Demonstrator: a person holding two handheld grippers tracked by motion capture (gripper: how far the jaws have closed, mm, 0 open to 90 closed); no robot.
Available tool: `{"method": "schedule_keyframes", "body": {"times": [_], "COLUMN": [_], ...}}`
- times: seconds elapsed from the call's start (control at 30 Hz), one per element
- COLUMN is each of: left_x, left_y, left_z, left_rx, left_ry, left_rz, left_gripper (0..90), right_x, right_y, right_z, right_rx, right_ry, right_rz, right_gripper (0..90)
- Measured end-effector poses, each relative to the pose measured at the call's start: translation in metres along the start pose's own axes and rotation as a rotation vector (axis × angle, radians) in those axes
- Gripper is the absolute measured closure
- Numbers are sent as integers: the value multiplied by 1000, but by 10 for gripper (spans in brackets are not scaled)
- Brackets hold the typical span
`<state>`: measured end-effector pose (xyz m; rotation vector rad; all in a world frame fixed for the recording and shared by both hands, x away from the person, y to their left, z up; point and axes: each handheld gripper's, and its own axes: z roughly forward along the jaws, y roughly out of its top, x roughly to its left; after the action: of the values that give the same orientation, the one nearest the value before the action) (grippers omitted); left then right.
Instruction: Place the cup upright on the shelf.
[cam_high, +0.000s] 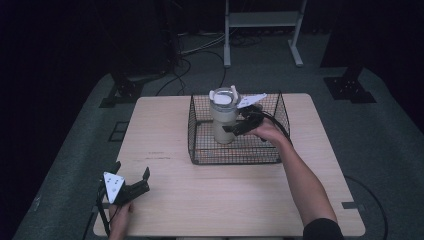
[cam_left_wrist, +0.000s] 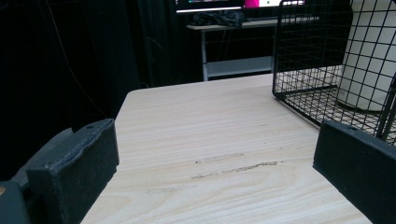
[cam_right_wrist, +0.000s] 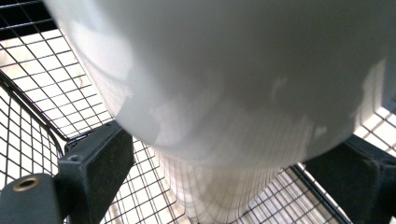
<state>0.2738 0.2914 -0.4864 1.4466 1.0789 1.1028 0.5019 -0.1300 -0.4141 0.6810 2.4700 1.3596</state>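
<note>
Tumbler (cam_high: 223, 116) upright in wire basket (cam_high: 200, 150), long axis vertical, lid upward.

Light wooden table (cam_high: 200, 190), black wire basket (cam_high: 200, 145) resting on it

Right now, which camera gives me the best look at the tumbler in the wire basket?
The high view: it shows the whole tumbler upright inside the basket, lid on, with the right gripper at its side. The right gripper view is too close, showing just its pale wall between the jaws. The left gripper view catches one edge through the mesh.
</note>
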Motion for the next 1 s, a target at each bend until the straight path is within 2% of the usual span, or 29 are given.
{"method": "schedule_keyframes", "body": {"times": [0.17,0.33,0.4,0.47,0.57,0.87,0.93,1.0], "left_x": [0,-1,-1,-1,-1,-1,-1,-1], "left_y": [0,0,0,0,0,0,0,0], "left_z": [0,0,0,0,-1,-1,-1,-1], "left_rx": [0,0,1,0,-1,-2,-2,-3], "left_ry": [-5,-4,-1,-2,0,0,-1,-4], "left_rz": [5,5,5,8,7,7,7,7], "left_gripper": [0,0,0,0,0,0,0,0], "right_x": [0,0,1,1,5,11,14,16], "right_y": [-2,0,3,4,6,3,3,4], "right_z": [-5,-12,-18,-23,-29,-43,-45,-48], "right_rx": [12,15,19,25,9,27,39,42], "right_ry": [10,4,-13,-7,-8,-44,-64,-58], "right_rz": [43,45,57,79,85,106,108,120], "right_gripper": [85,85,85,85,85,85,85,85]}}
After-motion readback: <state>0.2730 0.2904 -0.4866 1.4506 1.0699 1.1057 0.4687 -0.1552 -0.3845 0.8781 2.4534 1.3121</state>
